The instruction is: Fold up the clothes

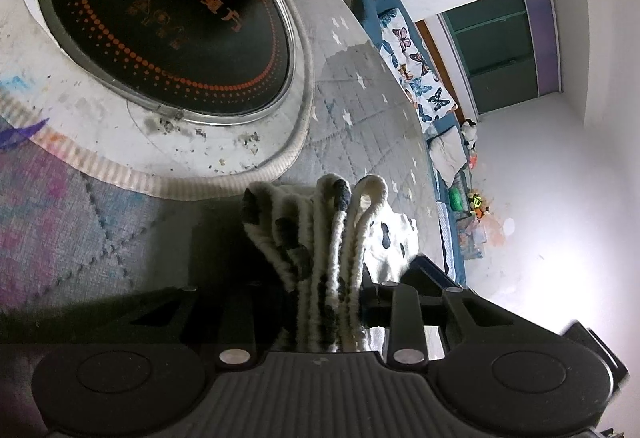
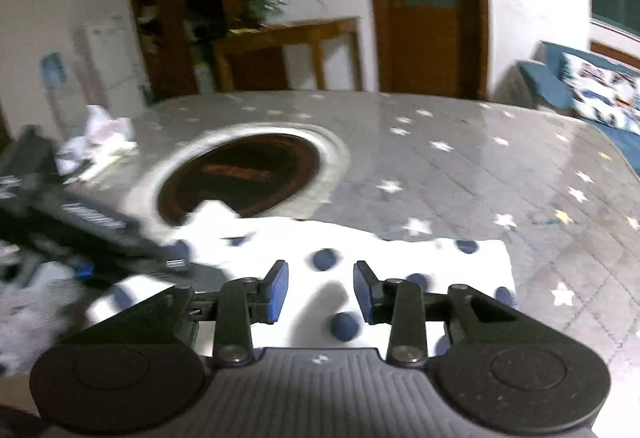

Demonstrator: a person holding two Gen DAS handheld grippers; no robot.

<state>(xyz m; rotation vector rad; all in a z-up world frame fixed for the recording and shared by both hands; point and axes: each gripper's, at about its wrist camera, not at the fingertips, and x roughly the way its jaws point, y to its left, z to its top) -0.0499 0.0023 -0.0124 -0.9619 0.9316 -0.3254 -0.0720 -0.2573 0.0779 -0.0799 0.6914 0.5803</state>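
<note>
Fingers of the left gripper point(image 1: 320, 294) clamp a bunched stack of folds of the white, dark-spotted garment point(image 2: 360, 262); the right gripper point(image 2: 320, 292) hovers with jaws apart and nothing between them, above the cloth spread on the starred table cover point(image 2: 460, 166); a tug from the left could drag the flat part askew; layers may slip out unevenly.

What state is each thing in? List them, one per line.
Left hand-held gripper: shut on the spotted garment.
Right hand-held gripper: open, nothing between its fingers.
Spotted garment: partly folded, bunched in layers at the left grip, flat on the table.
Door: closed.
</note>
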